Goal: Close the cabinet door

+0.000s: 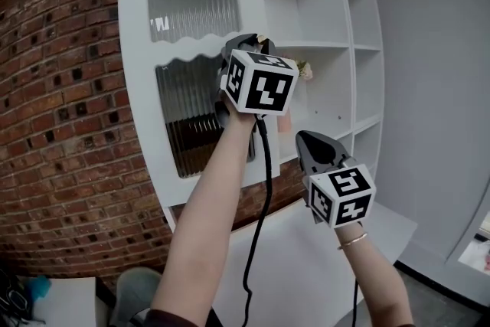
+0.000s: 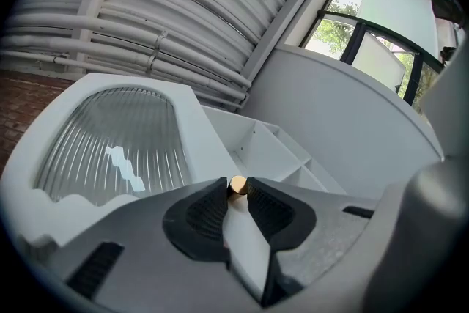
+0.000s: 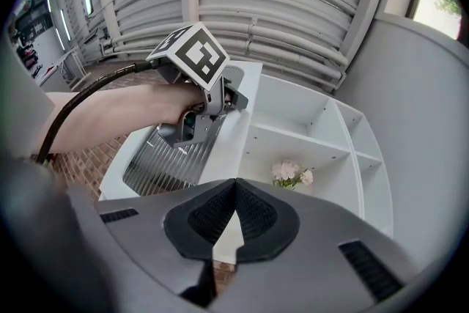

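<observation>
The cabinet door (image 1: 134, 50) stands open. The left gripper (image 2: 237, 190) has its fingers pinching the brass knob (image 2: 237, 185); the right gripper (image 3: 234, 187) has its fingers together, empty. Swinging shut remains.

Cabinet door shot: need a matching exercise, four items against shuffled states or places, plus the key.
1. left tongs
2. right tongs
3. flowers
4. cabinet door

A. in the white shelving
B. shut, nothing between them
C. swung open, ribbed glass panels
D. shut on the gold knob

Pairs: 1-D, 2-B, 3-A, 4-C
</observation>
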